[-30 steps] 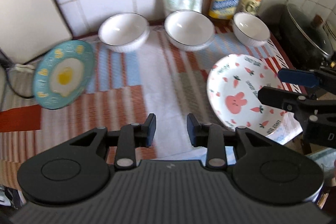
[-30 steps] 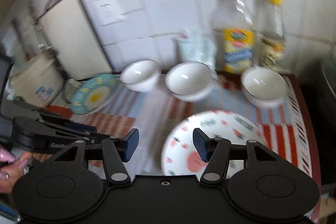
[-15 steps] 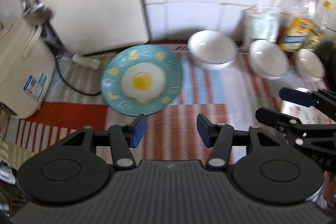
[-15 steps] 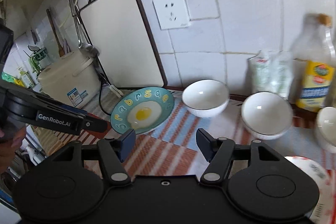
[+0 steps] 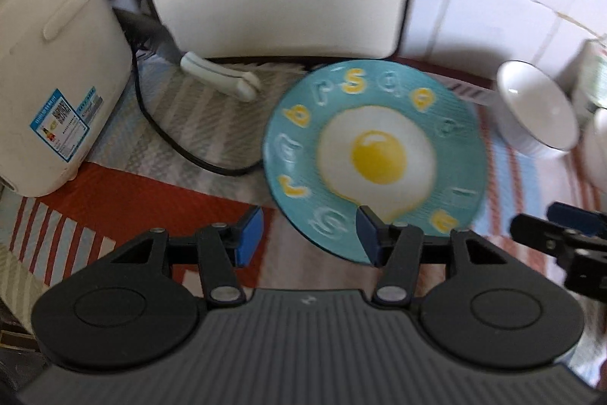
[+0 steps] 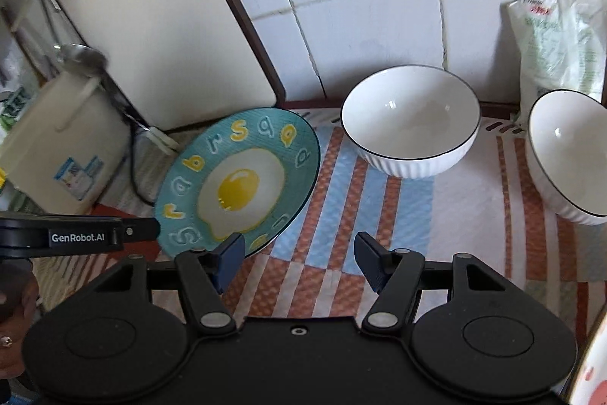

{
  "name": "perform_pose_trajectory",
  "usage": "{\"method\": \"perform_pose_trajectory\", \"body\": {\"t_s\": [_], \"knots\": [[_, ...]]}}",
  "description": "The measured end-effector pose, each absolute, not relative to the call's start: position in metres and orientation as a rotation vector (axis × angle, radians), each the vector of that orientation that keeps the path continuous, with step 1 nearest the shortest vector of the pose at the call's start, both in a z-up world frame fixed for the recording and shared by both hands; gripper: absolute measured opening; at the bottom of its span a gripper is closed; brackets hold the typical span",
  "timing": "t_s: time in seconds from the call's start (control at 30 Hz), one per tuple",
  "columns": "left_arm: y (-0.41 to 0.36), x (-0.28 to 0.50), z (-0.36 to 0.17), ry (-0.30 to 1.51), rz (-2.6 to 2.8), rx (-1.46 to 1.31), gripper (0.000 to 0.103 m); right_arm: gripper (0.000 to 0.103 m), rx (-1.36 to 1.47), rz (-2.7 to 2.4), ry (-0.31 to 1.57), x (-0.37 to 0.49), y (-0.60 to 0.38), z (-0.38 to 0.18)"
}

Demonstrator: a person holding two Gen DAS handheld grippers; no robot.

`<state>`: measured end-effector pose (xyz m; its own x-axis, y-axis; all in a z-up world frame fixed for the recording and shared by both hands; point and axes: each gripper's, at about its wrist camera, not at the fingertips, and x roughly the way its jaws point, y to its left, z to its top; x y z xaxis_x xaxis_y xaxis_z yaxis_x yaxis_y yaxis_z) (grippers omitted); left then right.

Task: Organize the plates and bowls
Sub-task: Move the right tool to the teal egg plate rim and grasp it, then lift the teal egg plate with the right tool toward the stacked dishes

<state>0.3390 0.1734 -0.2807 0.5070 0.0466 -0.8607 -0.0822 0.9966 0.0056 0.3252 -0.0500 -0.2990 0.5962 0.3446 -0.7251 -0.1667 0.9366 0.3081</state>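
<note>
where teal fried-egg plate (image 6: 242,177) lies on striped woven mat (image 6: 341,185), raised letters ring rim; left gripper (image 5: 307,238) reads "genrobot.ai", spread, empty; right gripper (image 6: 296,257) spread, empty; ribbed white bowl (image 6: 409,131) glossy.

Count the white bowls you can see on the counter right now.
2. One white bowl sits right of the egg plate; a second white bowl is cut off at the right edge. More may lie outside the view.

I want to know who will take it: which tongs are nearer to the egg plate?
Left. The left tongs stand open at the egg plate's near rim; the right tongs are open beside it, over the mat.
</note>
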Motion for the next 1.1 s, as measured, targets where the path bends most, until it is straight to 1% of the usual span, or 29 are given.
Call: {"method": "perform_pose_trajectory", "body": {"t_s": [0.23,0.43,0.57,0.6,0.67,0.7,0.83,0.87,0.9,0.93,0.97,1.07,1.1], "knots": [[0.200,0.370,-0.311,1.047,0.032,-0.083,0.053,0.069,0.183,0.248,0.927,0.352,-0.033,-0.312],[0.200,0.388,-0.321,1.044,-0.005,-0.049,0.053,0.069,0.171,0.248,0.928,0.367,-0.021,-0.320],[0.204,0.396,-0.327,1.041,-0.009,-0.062,0.051,0.069,0.165,0.243,0.939,0.376,-0.017,-0.329],[0.204,0.396,-0.326,1.028,-0.015,-0.062,0.048,0.069,0.164,0.241,0.940,0.377,-0.017,-0.330],[0.205,0.397,-0.325,1.019,-0.002,-0.048,0.037,0.068,0.156,0.253,0.949,0.381,-0.014,-0.334],[0.206,0.396,-0.326,1.012,0.004,-0.065,0.032,0.067,0.147,0.262,0.950,0.382,-0.012,-0.336],[0.206,0.394,-0.325,0.994,0.027,-0.087,0.029,0.060,0.099,0.258,0.932,0.384,-0.001,-0.339],[0.207,0.394,-0.325,0.994,0.033,-0.097,0.029,0.055,0.089,0.255,0.927,0.384,0.002,-0.339],[0.207,0.394,-0.325,0.994,0.034,-0.097,0.029,0.047,0.083,0.252,0.924,0.385,0.004,-0.339],[0.207,0.394,-0.325,0.994,0.034,-0.093,0.029,0.044,0.087,0.257,0.920,0.385,0.006,-0.338],[0.207,0.394,-0.325,0.992,0.033,-0.091,0.029,0.043,0.098,0.251,0.919,0.386,0.007,-0.338],[0.206,0.393,-0.326,0.983,0.028,-0.080,0.031,0.041,0.128,0.237,0.910,0.386,0.005,-0.339],[0.205,0.392,-0.326,0.977,0.023,-0.073,0.034,0.040,0.140,0.234,0.905,0.386,0.003,-0.340]]}}
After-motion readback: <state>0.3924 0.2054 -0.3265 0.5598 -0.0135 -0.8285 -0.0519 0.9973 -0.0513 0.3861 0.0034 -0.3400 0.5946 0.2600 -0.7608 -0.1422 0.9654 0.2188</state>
